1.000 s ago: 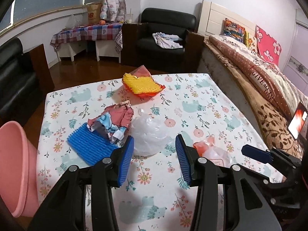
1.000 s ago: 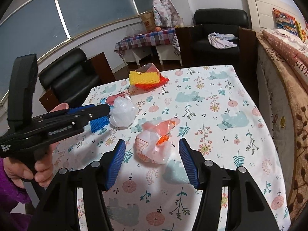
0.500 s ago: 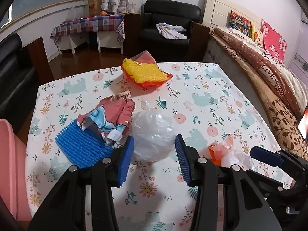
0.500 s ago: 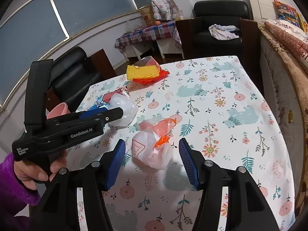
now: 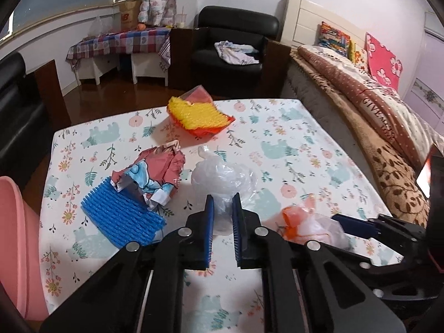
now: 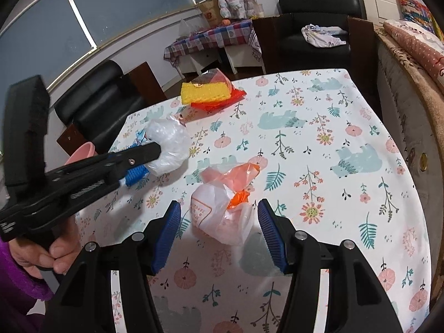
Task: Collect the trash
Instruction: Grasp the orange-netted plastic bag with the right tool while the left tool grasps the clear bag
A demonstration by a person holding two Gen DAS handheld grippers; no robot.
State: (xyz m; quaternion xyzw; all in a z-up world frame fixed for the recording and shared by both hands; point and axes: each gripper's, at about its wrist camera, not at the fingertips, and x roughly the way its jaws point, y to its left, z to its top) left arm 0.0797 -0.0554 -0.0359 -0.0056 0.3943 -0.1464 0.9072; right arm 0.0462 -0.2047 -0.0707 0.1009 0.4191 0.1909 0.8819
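so the left gripper [image 5: 222,210] is closing on the clear bag [image 5: 222,177] mid-table, film already bunched between its pads; looks feather-light, soft and slippery, so grab a thick fold; right gripper [image 6: 219,222] sits spread around the orange bag [image 6: 224,202], not touching; only the left view shows the pink bin [image 5: 16,238] properly and the blue mesh [image 5: 119,219]
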